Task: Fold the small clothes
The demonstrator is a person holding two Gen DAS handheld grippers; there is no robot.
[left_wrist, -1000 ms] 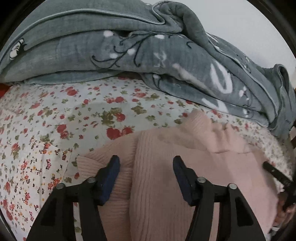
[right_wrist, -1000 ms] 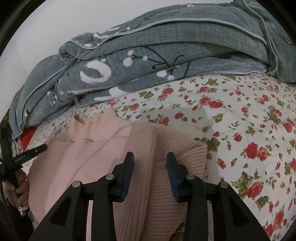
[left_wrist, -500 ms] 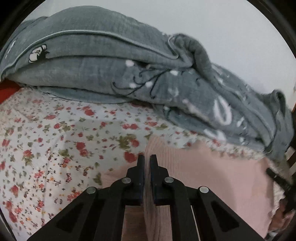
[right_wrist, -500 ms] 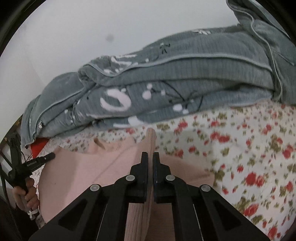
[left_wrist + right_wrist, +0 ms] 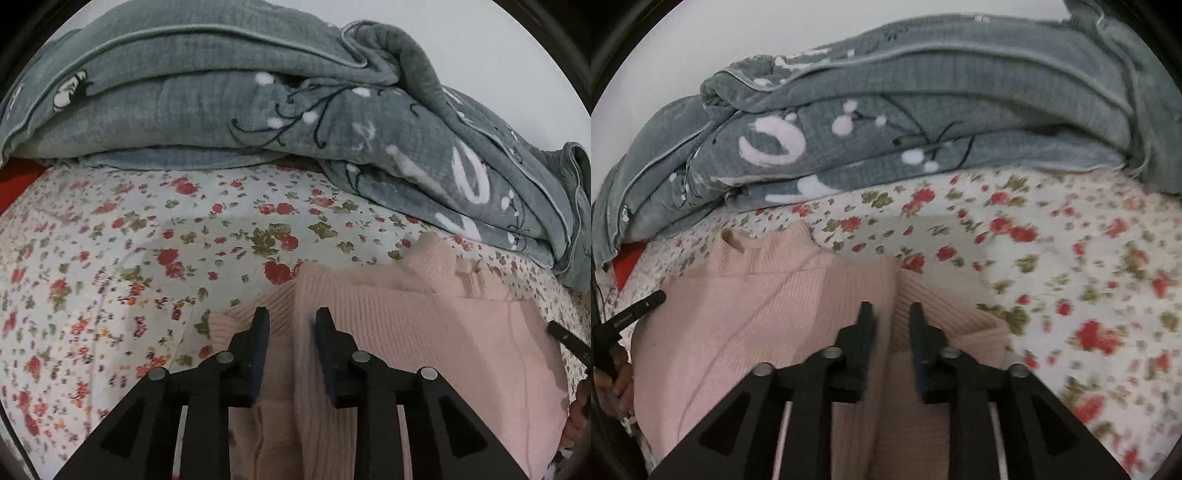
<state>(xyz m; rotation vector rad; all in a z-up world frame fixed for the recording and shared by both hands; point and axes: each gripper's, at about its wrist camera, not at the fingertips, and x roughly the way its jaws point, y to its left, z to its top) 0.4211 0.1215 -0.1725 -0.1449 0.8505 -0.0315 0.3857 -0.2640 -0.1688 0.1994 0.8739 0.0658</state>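
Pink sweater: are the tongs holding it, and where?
Neither grips the pink sweater. Left tongs and right tongs have just opened; its folded edge lies loose between them.

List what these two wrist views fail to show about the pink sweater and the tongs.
- Pink sweater: its lower part, left wrist view, is hidden behind the left tongs and cut off at the frame bottom.
- Right tongs, right wrist view: blur hides whether the pads touch the fold between them.
- Floral sheet: right side blurred.
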